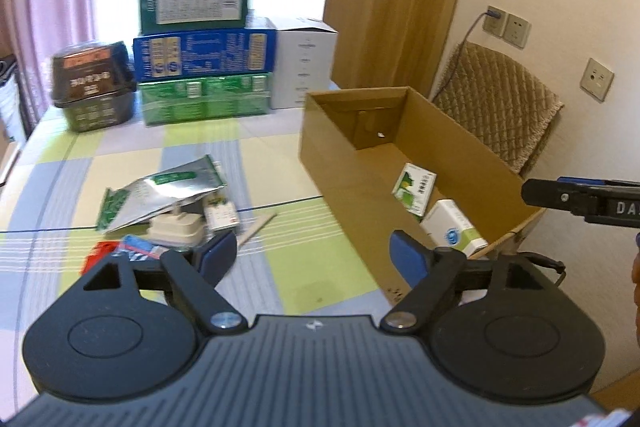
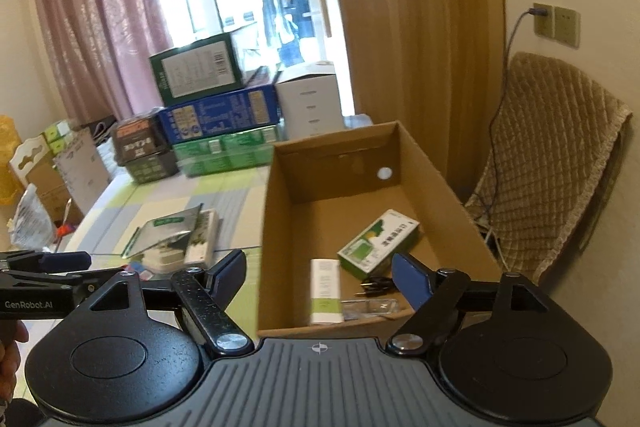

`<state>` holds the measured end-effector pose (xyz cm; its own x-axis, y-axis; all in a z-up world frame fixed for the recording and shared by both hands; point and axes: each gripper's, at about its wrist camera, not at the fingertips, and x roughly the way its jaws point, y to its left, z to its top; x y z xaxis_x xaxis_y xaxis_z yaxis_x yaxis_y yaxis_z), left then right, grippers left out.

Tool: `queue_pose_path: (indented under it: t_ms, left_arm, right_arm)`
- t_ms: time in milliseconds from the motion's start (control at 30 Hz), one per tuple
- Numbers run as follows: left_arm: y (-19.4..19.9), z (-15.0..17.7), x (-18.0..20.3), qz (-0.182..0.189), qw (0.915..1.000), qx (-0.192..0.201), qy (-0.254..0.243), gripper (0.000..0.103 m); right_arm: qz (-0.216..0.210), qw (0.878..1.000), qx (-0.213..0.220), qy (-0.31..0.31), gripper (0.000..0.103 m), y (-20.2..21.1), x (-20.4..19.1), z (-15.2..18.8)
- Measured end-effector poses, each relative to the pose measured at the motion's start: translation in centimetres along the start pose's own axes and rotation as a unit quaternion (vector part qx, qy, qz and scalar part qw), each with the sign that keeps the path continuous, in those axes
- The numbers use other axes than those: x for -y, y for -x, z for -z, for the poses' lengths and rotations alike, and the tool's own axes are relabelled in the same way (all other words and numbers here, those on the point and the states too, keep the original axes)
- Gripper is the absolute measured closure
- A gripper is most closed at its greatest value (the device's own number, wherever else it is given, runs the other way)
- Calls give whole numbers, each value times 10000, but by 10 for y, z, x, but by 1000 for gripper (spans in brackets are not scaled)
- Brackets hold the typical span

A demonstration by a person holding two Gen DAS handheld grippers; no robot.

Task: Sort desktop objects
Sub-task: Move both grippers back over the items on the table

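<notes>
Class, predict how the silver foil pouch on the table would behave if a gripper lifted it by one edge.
The silver foil pouch looks thin and creased, so it would probably flop and feel light. Its glossy surface may slip between pads. It leans on the white plug, so lifting might nudge that.

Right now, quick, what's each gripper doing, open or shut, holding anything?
Left gripper: open, holding nothing.
Right gripper: open, holding nothing.

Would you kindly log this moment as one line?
left hand-held gripper open | right hand-held gripper open | cardboard box holds cartons | clutter unsorted
</notes>
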<state>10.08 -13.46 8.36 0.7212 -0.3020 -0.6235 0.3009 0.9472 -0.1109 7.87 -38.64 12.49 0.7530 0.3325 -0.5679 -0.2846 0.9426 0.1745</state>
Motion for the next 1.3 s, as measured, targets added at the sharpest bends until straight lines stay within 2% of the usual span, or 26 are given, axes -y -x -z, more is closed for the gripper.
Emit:
queue_pose_path:
  t_ms: [333,767,1000,1300]
  left_arm:
    - [35,23,-51,-672,9977,23,74,4]
    - [47,54,-127,-1242,9914,-243,322,2]
    - [27,62,-154,-1228,9912,-357,344,2]
    - [-28,65,-169,-793,9957,-483,-29,2]
  right_arm:
    - [-454,9988,33,203,13,3,-50,2]
    - [-937,9932,-317,606,8,-41,-121,21]
    - [-1027,9898,-594,785,8,-74,-143,37]
    - [-965,9865,-987,882,8,-139,-152,51]
